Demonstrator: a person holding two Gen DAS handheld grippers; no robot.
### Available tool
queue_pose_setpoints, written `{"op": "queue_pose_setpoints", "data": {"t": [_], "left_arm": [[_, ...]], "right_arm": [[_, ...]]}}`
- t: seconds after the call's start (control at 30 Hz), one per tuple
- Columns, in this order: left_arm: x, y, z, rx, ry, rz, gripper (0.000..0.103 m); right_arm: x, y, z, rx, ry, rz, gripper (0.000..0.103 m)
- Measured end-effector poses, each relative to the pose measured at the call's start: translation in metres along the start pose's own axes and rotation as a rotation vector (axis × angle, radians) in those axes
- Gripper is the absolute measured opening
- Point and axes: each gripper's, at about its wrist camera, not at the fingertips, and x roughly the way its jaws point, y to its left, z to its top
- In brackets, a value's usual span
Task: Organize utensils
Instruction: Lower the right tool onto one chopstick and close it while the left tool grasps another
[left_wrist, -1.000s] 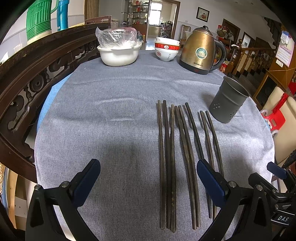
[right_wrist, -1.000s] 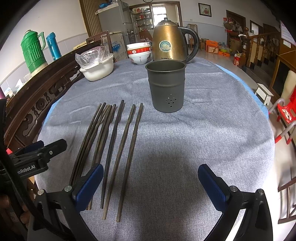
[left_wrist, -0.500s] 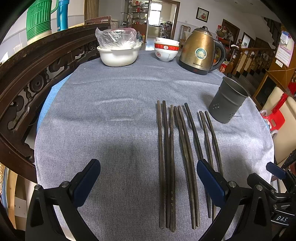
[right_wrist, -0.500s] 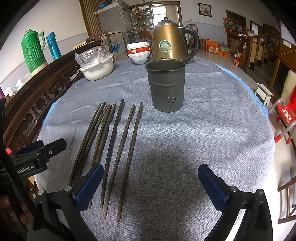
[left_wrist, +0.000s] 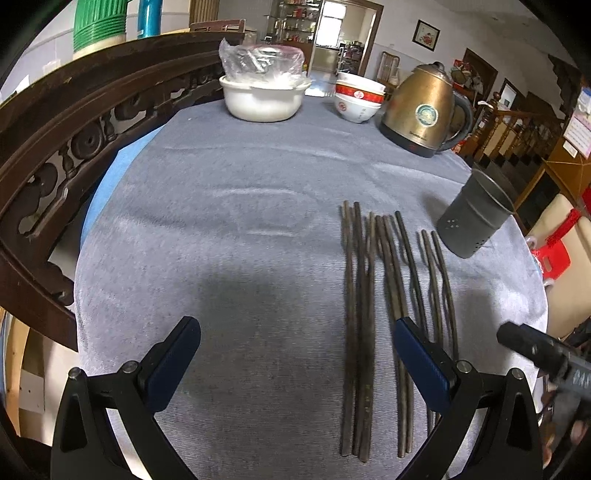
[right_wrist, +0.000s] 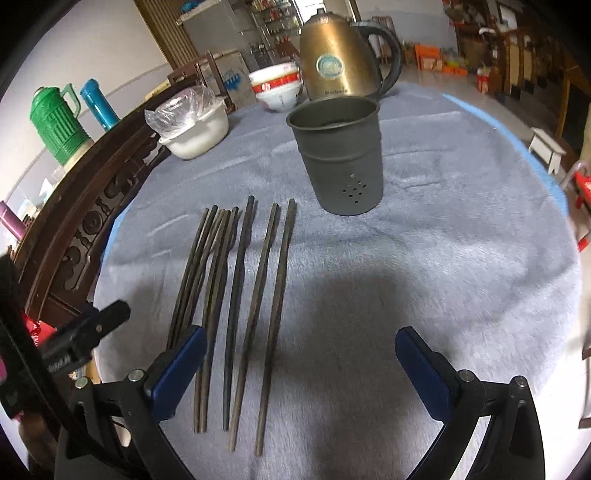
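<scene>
Several dark chopsticks (left_wrist: 373, 314) lie side by side on the grey tablecloth (left_wrist: 236, 258); they also show in the right wrist view (right_wrist: 240, 306). A dark grey metal utensil holder (right_wrist: 338, 162) stands upright beyond them, and sits at the right in the left wrist view (left_wrist: 472, 221). My left gripper (left_wrist: 295, 365) is open and empty, above the cloth, its right finger over the chopsticks' near ends. My right gripper (right_wrist: 299, 373) is open and empty, above the chopsticks' near ends.
A brass kettle (left_wrist: 424, 110), stacked red-and-white bowls (left_wrist: 356, 98) and a white pot with a plastic bag (left_wrist: 264, 92) stand at the far edge. A carved wooden chair back (left_wrist: 74, 140) curves along the left. The other gripper's body (right_wrist: 74, 339) shows at the left.
The right gripper has moved forward and left, toward the chopsticks and holder. The left gripper has shifted slightly left. Both stay open.
</scene>
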Motion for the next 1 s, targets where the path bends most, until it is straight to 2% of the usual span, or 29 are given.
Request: {"op": "queue_pose_setpoints", "data": {"t": [0.03,0.17,0.23,0.27,0.4,0.53,0.63,0.67,0.7,0.87,0.93,1.0], "left_arm": [[0.001,0.001,0.0,0.0,0.006,0.007,0.103],[0.006,0.006,0.0,-0.007,0.021,0.007,0.103],[0.009,0.009,0.001,-0.011,0.036,0.004,0.103],[0.01,0.011,0.001,-0.014,0.042,0.003,0.103],[0.014,0.018,0.004,-0.028,0.063,-0.011,0.096],[0.021,0.024,0.004,-0.053,0.098,-0.029,0.087],[0.026,0.026,0.005,-0.065,0.122,-0.039,0.086],[0.028,0.026,0.006,-0.066,0.13,-0.039,0.086],[0.028,0.026,0.006,-0.064,0.137,-0.042,0.085],[0.037,0.02,0.016,-0.052,0.208,-0.073,0.081],[0.043,0.014,0.026,-0.046,0.241,-0.081,0.074],[0.049,0.007,0.036,-0.036,0.27,-0.084,0.071]], "right_arm": [[0.006,-0.001,0.005,0.008,0.02,0.009,0.102],[0.026,-0.002,0.02,0.026,0.09,0.027,0.087],[0.037,-0.002,0.027,0.05,0.134,0.026,0.073],[0.042,-0.002,0.03,0.056,0.157,0.026,0.062],[0.062,0.001,0.042,0.076,0.237,0.012,0.039],[0.077,0.007,0.049,0.083,0.272,-0.004,0.037],[0.084,0.02,0.054,0.035,0.282,-0.04,0.031],[0.084,0.022,0.055,0.036,0.292,-0.032,0.022],[0.085,0.023,0.056,0.031,0.302,-0.039,0.008],[0.087,0.021,0.057,-0.032,0.342,-0.066,0.006],[0.085,0.015,0.055,-0.061,0.356,-0.081,0.006],[0.084,0.006,0.053,-0.068,0.369,-0.089,0.006]]}}
